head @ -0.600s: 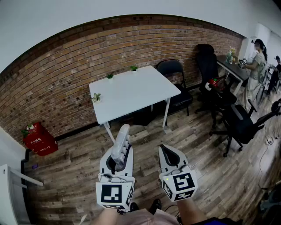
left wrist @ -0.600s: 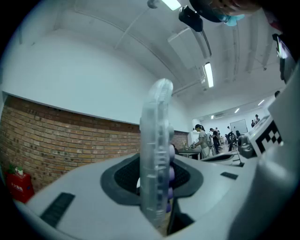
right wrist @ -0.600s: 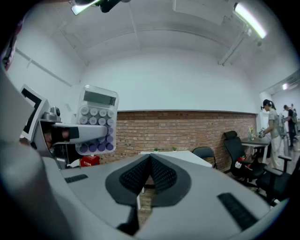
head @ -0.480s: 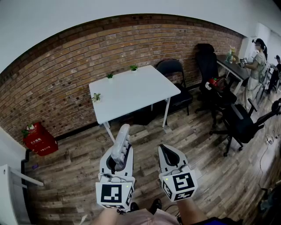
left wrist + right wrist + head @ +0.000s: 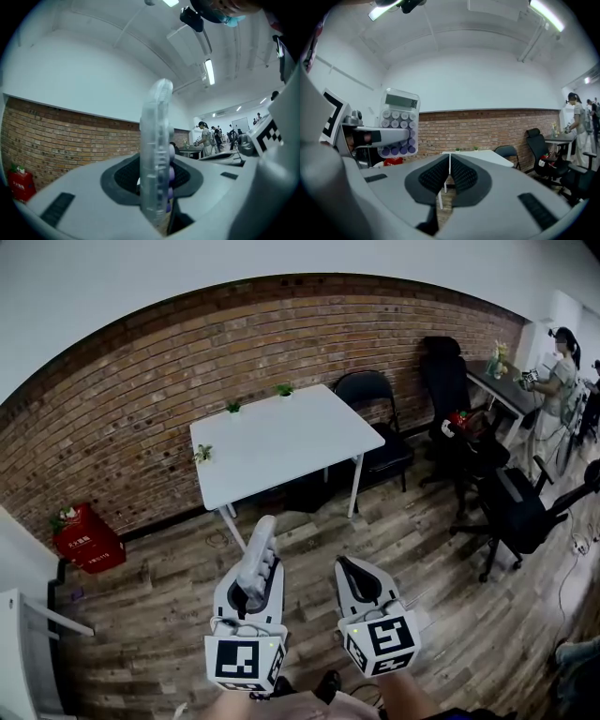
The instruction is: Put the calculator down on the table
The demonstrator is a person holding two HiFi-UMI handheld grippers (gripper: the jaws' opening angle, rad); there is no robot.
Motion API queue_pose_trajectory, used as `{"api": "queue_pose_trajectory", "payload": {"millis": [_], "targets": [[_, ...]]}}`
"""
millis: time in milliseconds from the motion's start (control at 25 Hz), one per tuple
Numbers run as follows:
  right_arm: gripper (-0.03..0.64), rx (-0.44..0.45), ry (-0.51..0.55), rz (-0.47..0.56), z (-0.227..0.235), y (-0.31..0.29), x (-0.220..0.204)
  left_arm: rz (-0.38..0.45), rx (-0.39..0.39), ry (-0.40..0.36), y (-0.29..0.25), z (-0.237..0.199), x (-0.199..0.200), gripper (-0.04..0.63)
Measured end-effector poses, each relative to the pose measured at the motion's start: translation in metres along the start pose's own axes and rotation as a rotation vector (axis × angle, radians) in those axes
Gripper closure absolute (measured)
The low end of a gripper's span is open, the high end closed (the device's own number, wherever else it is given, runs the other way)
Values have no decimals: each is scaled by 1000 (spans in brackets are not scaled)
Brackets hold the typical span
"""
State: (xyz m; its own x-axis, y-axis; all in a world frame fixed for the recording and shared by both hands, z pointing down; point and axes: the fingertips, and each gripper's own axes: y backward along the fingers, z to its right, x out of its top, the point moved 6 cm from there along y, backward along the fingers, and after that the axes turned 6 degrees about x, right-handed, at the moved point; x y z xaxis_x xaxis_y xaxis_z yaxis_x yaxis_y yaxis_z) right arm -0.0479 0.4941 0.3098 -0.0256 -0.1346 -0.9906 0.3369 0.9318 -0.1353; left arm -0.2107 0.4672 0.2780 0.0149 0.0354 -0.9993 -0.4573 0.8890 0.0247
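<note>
My left gripper is shut on a clear-cased calculator with round purple keys. The calculator stands on edge between the pads and sticks out forward past the jaws. From the left gripper view the calculator appears edge-on, pinched between the dark pads. In the right gripper view its keypad face shows at the left. My right gripper is shut with nothing in it, its pads touching. The white table stands ahead by the brick wall, well beyond both grippers.
Three small potted plants sit on the table's far and left edges. A black chair stands at its right. Office chairs and a desk with a person are at the far right. A red box lies by the wall at left.
The view has shifted slightly; both grippers sit a little lower in the frame. The hold on the calculator is unchanged.
</note>
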Motion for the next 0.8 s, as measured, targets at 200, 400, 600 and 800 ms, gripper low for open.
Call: {"api": "queue_pose_trajectory", "payload": {"millis": [200, 400, 600, 800], "targets": [[607, 17, 9, 2, 27, 7, -3, 3, 31, 20, -9, 21, -3, 460], [607, 30, 1, -15, 45, 1, -12, -18, 41, 19, -23, 32, -14, 460], [607, 46, -6, -29, 62, -20, -17, -36, 68, 20, -43, 27, -23, 460], [612, 51, -8, -50, 79, -66, -21, -57, 76, 29, -85, 6, -35, 460]]}}
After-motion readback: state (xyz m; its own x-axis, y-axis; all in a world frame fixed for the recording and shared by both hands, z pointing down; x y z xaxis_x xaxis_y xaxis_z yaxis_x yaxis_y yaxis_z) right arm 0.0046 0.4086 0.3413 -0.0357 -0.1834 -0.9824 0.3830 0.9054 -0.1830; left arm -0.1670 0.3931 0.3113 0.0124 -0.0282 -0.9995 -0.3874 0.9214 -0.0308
